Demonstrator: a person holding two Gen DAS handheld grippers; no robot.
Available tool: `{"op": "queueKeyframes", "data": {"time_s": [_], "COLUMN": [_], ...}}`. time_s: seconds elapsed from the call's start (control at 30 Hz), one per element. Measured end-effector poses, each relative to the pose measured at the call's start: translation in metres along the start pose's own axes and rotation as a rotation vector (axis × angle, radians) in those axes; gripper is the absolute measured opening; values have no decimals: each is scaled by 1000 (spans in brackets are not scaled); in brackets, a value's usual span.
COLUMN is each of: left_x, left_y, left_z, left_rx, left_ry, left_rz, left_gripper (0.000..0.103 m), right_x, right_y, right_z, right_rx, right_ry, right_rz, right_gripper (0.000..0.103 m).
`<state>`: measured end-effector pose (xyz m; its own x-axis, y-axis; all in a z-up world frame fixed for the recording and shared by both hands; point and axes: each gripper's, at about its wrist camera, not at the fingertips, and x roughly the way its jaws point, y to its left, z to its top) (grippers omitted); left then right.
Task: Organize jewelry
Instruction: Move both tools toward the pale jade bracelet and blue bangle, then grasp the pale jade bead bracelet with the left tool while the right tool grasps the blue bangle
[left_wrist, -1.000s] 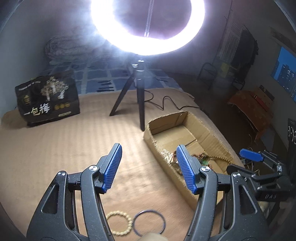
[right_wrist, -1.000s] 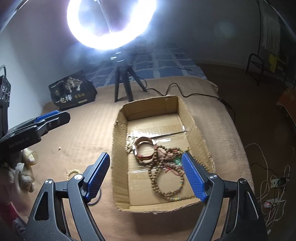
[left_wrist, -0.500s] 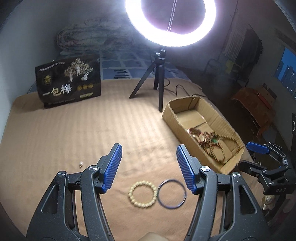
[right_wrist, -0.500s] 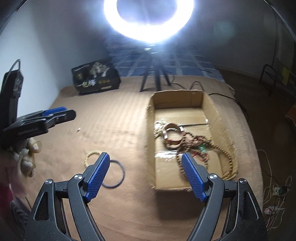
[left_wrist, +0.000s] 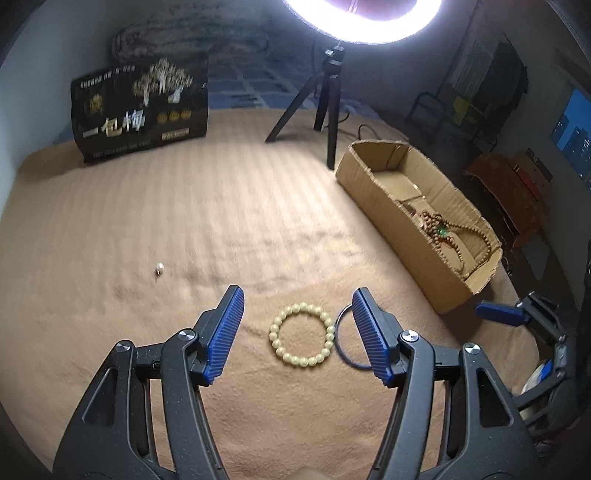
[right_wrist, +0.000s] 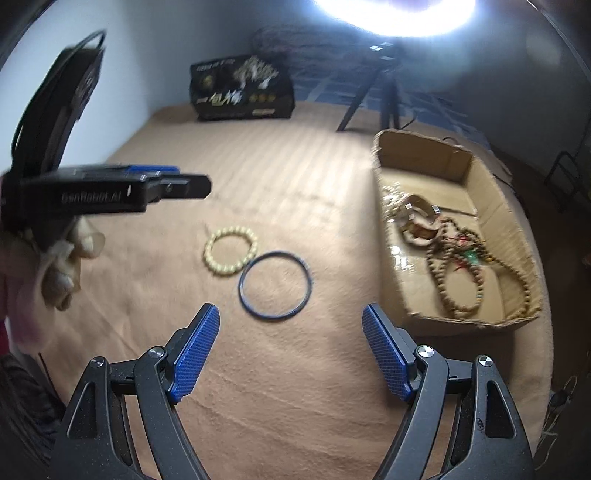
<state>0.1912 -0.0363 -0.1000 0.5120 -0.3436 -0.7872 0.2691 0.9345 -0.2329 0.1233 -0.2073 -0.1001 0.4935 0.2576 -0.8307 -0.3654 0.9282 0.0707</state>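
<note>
- Lying flat on the tan blanket (left_wrist: 147, 206): a cream bead bracelet (left_wrist: 302, 335), round, no long axis to speak of, open face up.
- Just beside it, on its right in the left wrist view: a thin dark blue bangle (left_wrist: 343, 343), also flat, partly hidden there behind the right-hand blue pad; whether the two rings touch cannot be told.
- Left gripper (left_wrist: 297, 332) tilted down over the blanket, fingers apart, nothing clamped; bead bracelet seen in the gap between the pads, nearer the right one, untouched.
- Right gripper (right_wrist: 290, 350) likewise spread wide and empty; blue bangle (right_wrist: 275, 284) ahead of the gap and a little left of centre, clear of both pads; bead bracelet (right_wrist: 230, 250) beyond it, up and to the left.
- In the right wrist view, left gripper (right_wrist: 162, 182) seen side-on at the left edge, held by a gloved hand (right_wrist: 68, 258), above the blanket.
- Off to the right of both rings: an open cardboard box (right_wrist: 413, 291), long axis running away from the cameras, holding a tangle of brown bead strings (right_wrist: 465, 266) and a wooden bangle (right_wrist: 419, 225).
- Well to the left, alone on the blanket: a small white bead (left_wrist: 159, 267).
- At the far end: a black printed bag (left_wrist: 142, 110), standing, and a ring light (left_wrist: 364, 22) on a tripod.
</note>
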Motion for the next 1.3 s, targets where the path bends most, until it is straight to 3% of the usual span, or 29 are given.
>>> {"op": "queueKeyframes", "data": {"time_s": [0.2, 0.27, 0.7, 1.13, 1.2, 1.3], "left_x": [19, 27, 58, 73, 73, 75], "left_y": [15, 18, 19, 17, 16, 16], "left_z": [-10, -13, -21, -25, -24, -25], "left_rx": [-47, -52, -60, -43, -33, -10], "left_ry": [56, 90, 154, 173, 170, 167], "left_rz": [-8, -14, -19, -10, 3, 43], "left_gripper": [61, 51, 42, 41, 37, 23], "right_x": [20, 26, 54, 74, 77, 80], "right_y": [13, 12, 9, 23, 23, 22], "right_z": [-5, -6, -9, 0, 1, 3], "right_rx": [-63, -53, -10, -48, -45, -40], "right_ry": [10, 20, 68, 89, 90, 90], "right_rz": [15, 20, 14, 10, 5, 0], "right_gripper": [80, 80, 80, 80, 80, 80]}}
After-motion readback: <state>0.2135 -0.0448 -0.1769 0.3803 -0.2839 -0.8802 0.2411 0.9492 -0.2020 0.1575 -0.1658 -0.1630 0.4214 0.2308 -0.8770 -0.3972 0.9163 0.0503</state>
